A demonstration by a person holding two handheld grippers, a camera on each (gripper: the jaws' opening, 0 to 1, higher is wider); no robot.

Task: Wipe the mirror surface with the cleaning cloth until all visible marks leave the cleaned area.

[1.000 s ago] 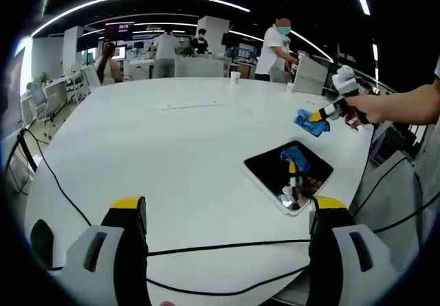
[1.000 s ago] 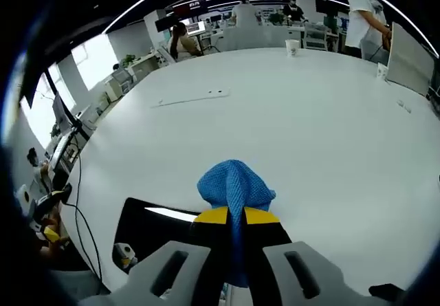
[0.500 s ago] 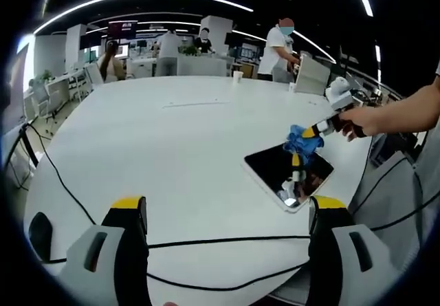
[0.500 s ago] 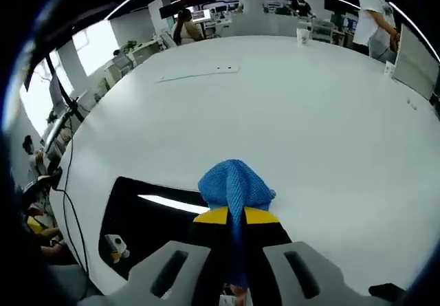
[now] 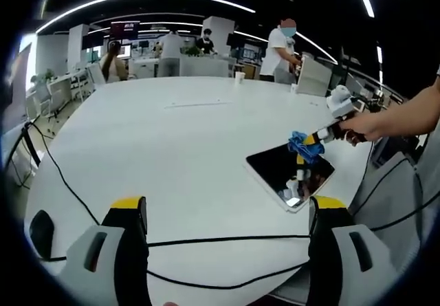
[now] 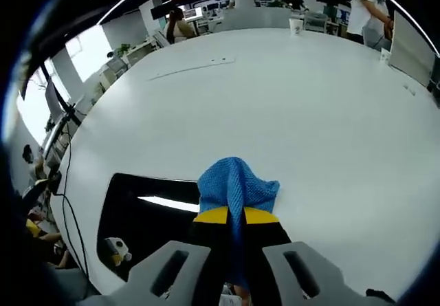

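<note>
Your right gripper [image 6: 234, 216] has its jaws clamped on the blue cloth [image 6: 237, 184] — at the mirror's [image 6: 148, 213] edge on the white counter [image 6: 289, 106]. Your left gripper [image 5: 227, 213] hangs wide open, holding nothing.

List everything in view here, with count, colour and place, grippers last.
mirror: one, dark glass, white frame, flat on the table's near right part.
cleaning cloth: one, blue, bunched at the mirror's far edge.
table: one, white, large.
cable: black, across the table's near edge.
paper cup: one, white, far edge.
people: several, beyond the table.
left gripper: jaws wide apart, yellow tips.
right gripper: shut on the cloth.
hand: holding the right gripper.
</note>
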